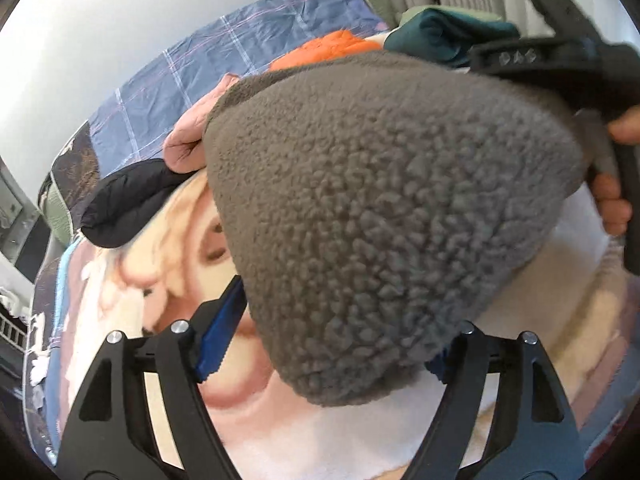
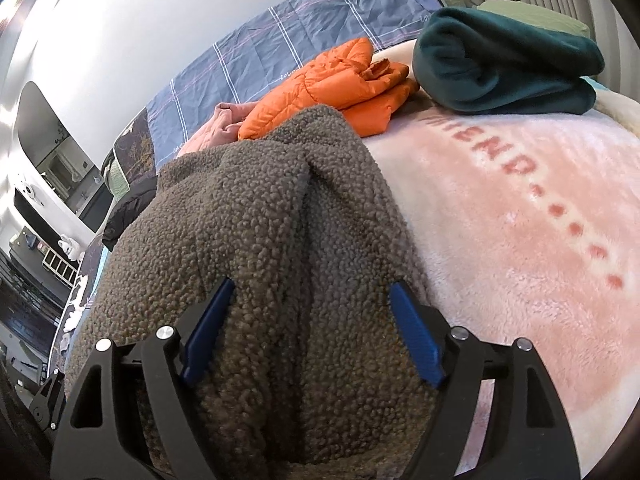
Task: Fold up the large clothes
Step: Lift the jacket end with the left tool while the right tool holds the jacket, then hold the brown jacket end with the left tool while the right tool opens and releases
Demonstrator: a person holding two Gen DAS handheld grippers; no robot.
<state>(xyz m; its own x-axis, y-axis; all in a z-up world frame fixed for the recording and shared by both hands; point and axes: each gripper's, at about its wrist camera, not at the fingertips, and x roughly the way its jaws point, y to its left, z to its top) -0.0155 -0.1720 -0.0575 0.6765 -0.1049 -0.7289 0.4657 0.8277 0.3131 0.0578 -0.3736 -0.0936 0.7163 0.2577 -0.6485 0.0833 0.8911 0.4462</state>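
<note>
A grey fleece garment (image 2: 248, 216) lies bunched on the pink printed blanket (image 2: 520, 240) of a bed. My right gripper (image 2: 312, 284) stands over its near end, open, with the blue pads (image 2: 416, 336) wide apart and fleece filling the space between them. In the left wrist view a thick fold of the same fleece (image 1: 380, 200) bulges between the fingers of my left gripper (image 1: 336, 340). Its left pad (image 1: 220, 332) sits just beside the fleece edge and its right pad is mostly hidden behind the fleece; the jaws look open. The right gripper (image 1: 560, 60), held by a hand (image 1: 612, 200), shows at the fleece's far right.
Behind the fleece lie an orange puffer jacket (image 2: 340, 80), a folded dark green fleece (image 2: 504, 64), a pink garment (image 2: 216, 128) and a black garment (image 1: 128, 204). A blue checked cover (image 2: 300, 28) runs along the wall. Furniture stands off the bed's left side.
</note>
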